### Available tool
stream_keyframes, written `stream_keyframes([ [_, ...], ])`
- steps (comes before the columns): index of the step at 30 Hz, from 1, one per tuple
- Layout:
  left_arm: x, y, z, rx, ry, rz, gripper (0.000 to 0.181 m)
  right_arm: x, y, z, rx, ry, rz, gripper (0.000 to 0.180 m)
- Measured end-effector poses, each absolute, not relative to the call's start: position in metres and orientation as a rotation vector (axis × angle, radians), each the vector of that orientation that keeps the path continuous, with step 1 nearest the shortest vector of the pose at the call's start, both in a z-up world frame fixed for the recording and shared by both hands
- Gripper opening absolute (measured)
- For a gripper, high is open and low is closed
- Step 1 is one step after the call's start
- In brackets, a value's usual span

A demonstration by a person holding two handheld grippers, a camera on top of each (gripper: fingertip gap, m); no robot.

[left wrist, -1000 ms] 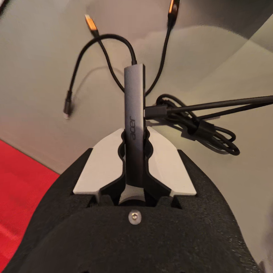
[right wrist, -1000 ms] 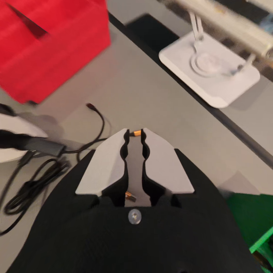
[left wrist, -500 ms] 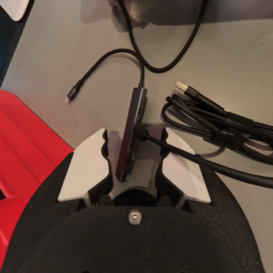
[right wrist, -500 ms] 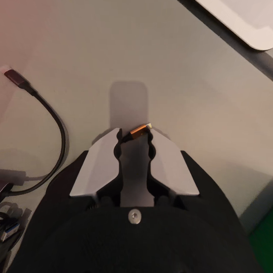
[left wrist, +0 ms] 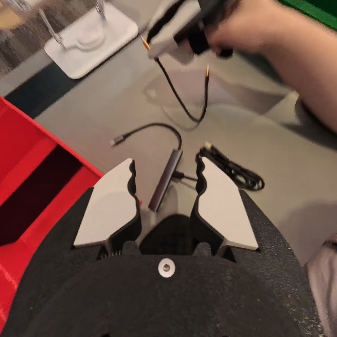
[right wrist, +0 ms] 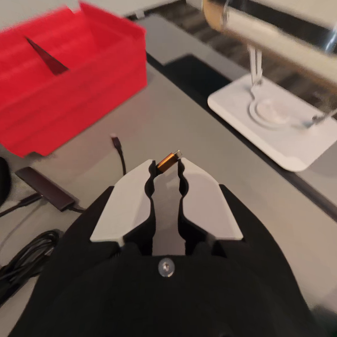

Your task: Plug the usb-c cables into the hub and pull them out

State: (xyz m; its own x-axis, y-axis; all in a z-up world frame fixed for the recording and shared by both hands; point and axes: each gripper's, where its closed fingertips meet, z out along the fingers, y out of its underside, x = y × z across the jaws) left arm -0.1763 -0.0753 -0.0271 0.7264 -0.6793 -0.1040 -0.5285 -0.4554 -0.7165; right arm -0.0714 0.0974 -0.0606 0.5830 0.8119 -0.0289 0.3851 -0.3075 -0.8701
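Observation:
The slim grey hub (left wrist: pixel 165 179) lies on the grey table between my left gripper's spread fingers. My left gripper (left wrist: pixel 166 163) is open, empty and above it. A black cable's plug (left wrist: pixel 179 176) sits in the hub's side. The hub's own short lead ends in a loose plug (left wrist: pixel 118 141). My right gripper (right wrist: pixel 166 161) is shut on the orange USB-C plug (right wrist: pixel 166 162) of a thin black cable, held above the table. In the left wrist view that gripper (left wrist: pixel 160 45) shows far off, the cable (left wrist: pixel 182 105) hanging from it with a second orange plug (left wrist: pixel 207 71) free. The hub also shows in the right wrist view (right wrist: pixel 45 187).
A red bin (right wrist: pixel 69 82) stands at the left. A white lamp base (right wrist: pixel 273 124) stands at the back right, near the table's dark edge. A coil of black cable (left wrist: pixel 235 175) lies right of the hub. A person's hand and forearm (left wrist: pixel 273 45) reach in from the right. Across from one pair of fingers to the other is roughly 20 cm.
My left gripper opened, let the hub down onto the table and drew back up. My right gripper dipped to the table, then rose with the orange plug still in it.

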Motion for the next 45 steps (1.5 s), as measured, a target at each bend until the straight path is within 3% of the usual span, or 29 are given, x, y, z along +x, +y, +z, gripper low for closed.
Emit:
stream_keyframes([
  [7,-0.141,0.034,0.012,-2.12,0.656,-0.385,0.044,-0.077,0.094,-0.033,-1.677,-0.98,0.57,0.024],
  [12,-0.109,0.088,-0.008,-2.267,0.681,-0.459,0.049,-0.083,0.093,-0.034,-1.59,-1.016,0.467,0.024],
  [18,-0.086,0.101,-0.038,-2.429,0.765,-0.52,0.042,-0.083,0.097,-0.032,-1.568,-1.005,0.388,0.024],
  [21,-0.078,0.098,-0.049,-2.481,0.806,-0.571,0.029,-0.084,0.098,-0.033,-1.557,-1.022,0.352,0.024],
  [22,-0.073,0.094,-0.049,-2.485,0.825,-0.631,0.011,-0.084,0.098,-0.034,-1.553,-1.025,0.332,0.024],
  [25,-0.069,0.097,-0.048,-2.468,0.81,-0.703,0.007,-0.082,0.102,-0.032,-1.525,-1.009,0.284,0.026],
  [26,-0.073,0.102,-0.045,-2.441,0.8,-0.688,0.007,-0.078,0.105,-0.028,-1.517,-0.973,0.273,0.036],
  [31,-0.094,0.122,0.004,-2.241,0.653,-0.718,0.006,-0.074,0.096,0.011,-1.411,-0.713,0.478,0.038],
  [35,-0.092,0.113,0.055,-2.113,0.631,-0.841,0.006,-0.111,0.057,0.027,-1.266,-0.717,0.74,0.013],
  [37,-0.085,0.1,0.076,-2.068,0.694,-0.849,0.006,-0.115,0.047,0.036,-1.185,-0.743,0.673,0.008],
  [42,-0.075,0.06,0.118,-1.979,0.915,-0.718,0.006,-0.035,-0.012,0.154,-0.663,-0.534,0.53,0.002],
  [45,-0.064,0.027,0.146,-1.917,1.012,-0.783,0.006,-0.006,-0.016,0.185,-0.666,-0.554,0.432,0.003],
])
